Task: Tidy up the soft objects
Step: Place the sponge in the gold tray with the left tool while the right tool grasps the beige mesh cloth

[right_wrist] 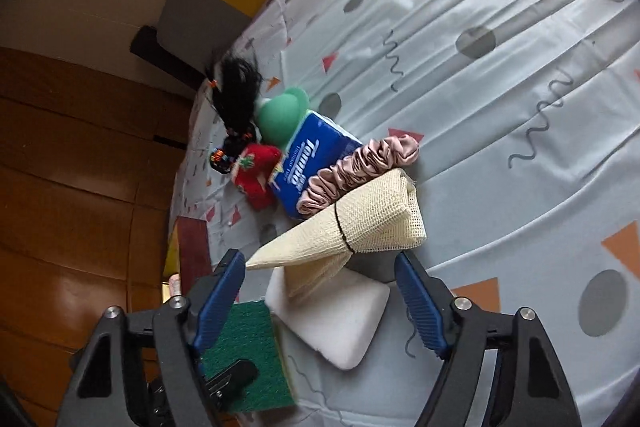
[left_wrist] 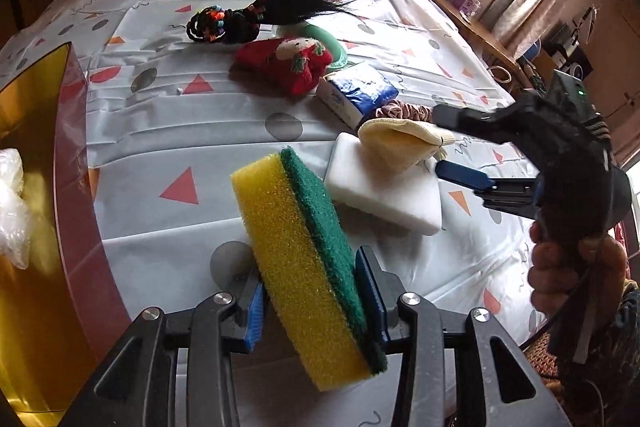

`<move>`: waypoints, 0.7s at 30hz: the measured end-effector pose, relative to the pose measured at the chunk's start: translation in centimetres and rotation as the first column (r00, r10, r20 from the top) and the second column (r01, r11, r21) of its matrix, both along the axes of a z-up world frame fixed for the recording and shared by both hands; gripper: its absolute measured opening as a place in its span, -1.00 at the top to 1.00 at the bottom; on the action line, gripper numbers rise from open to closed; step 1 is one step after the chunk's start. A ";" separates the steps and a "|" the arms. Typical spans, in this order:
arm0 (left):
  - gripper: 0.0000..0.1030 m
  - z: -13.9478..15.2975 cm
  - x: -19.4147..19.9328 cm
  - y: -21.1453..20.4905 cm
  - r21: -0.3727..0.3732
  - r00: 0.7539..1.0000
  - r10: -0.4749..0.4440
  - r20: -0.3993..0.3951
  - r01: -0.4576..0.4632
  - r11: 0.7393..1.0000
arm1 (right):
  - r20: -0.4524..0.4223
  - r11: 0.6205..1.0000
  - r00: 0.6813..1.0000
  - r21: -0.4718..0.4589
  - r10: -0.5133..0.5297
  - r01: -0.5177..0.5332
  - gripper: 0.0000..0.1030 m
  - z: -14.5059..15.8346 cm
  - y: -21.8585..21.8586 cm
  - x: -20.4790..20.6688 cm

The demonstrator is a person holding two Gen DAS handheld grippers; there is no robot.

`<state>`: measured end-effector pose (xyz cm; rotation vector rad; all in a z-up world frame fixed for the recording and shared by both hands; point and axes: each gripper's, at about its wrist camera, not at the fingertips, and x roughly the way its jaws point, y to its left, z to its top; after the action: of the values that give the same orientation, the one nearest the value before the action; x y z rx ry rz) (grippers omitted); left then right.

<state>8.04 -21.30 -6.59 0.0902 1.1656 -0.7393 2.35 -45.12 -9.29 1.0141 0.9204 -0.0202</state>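
Observation:
My left gripper [left_wrist: 312, 291] is shut on a yellow-and-green scouring sponge [left_wrist: 304, 259] and holds it tilted above the table. The sponge also shows in the right wrist view [right_wrist: 248, 355]. My right gripper [right_wrist: 320, 303] is open, its blue fingers [left_wrist: 464, 177] on either side of a white foam block [right_wrist: 340, 319] that lies under a cream mesh cloth [right_wrist: 360, 227]. The white block [left_wrist: 380, 195] and the cream cloth [left_wrist: 400, 143] lie just right of the held sponge.
Behind lie a pink scrunchie [right_wrist: 360, 167], a blue tissue pack [right_wrist: 312, 163], a red knitted toy [left_wrist: 288, 61], a green soft toy [right_wrist: 282, 115] and a black hairpiece [left_wrist: 280, 7]. A gold box [left_wrist: 36, 187] holding clear plastic stands at the left on the patterned tablecloth [left_wrist: 160, 131].

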 end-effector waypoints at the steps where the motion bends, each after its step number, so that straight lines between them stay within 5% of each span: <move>1: 0.24 -0.1 -0.2 0.0 -0.004 1.000 0.001 0.007 -0.001 1.000 | -0.002 1.000 1.000 -0.003 -0.001 0.001 -0.38 -0.2 0.1 0.2; 4: 0.30 0.4 -1.2 -0.2 -0.001 0.998 -0.016 0.061 0.016 1.000 | 0.008 1.000 1.000 -0.011 0.004 -0.003 -0.01 -0.7 0.2 1.0; 5: 0.31 0.6 -1.6 -0.2 0.000 0.996 -0.024 0.082 0.024 1.000 | 0.005 0.999 1.000 -0.043 0.001 -0.001 0.34 -0.7 0.3 1.2; 7: 0.32 1.1 -2.4 -0.1 -0.002 0.993 -0.031 0.115 0.032 0.999 | 0.023 0.998 1.000 -0.069 -0.008 0.009 0.51 -0.3 0.1 1.3; 14: 0.32 4.4 -3.7 3.9 -0.099 0.992 0.021 0.121 -0.009 0.995 | 0.062 0.965 0.997 -0.260 0.045 -0.027 0.61 3.1 1.1 0.8; 21: 0.32 7.1 -1.4 12.6 -0.204 0.972 0.221 0.082 -0.201 0.958 | 0.141 0.933 0.982 -0.352 0.128 -0.071 0.61 5.8 2.5 0.0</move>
<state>6.61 -8.69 0.54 -0.1562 0.9804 -0.6471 2.36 -42.58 -3.51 0.6309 0.7844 -0.0131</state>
